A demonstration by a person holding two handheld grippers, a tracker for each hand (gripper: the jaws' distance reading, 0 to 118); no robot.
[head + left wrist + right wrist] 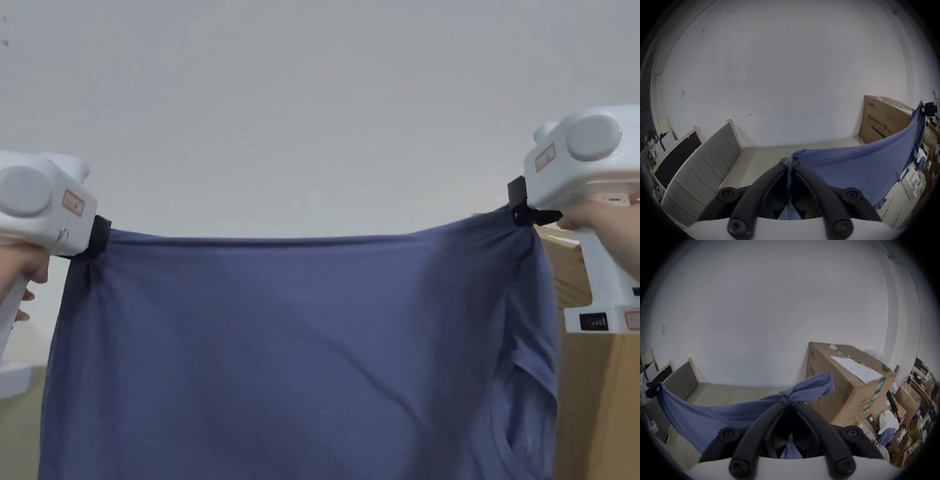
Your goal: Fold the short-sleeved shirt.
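- Nearest to us, we hold the left tool (790, 164) with both jaws pinched together on a gathered corner of the blue shirt (281, 350); only a small bunch of cloth sits between the tips, so a sharp tug could pull it free.
- We hold the right tool (790, 400) the same way, jaws closed on the opposite corner, with a loose flap of cloth spilling past the tips (that bunching suggests an uneven bite).
- Between the two tools the shirt hangs in the air, its top edge stretched nearly straight, a sleeve and the neckline folded in at the right side; if we lower it like this, we judge those doubled layers may land creased.
- If one corner slips, the shirt would swing down from the other tool and we would have to regrasp.
- Below and beyond lies the bed (769, 155), the likely place to lay it.
- Farther right stands a cardboard box (851, 386), close enough that a wide swing could brush the cloth on it.
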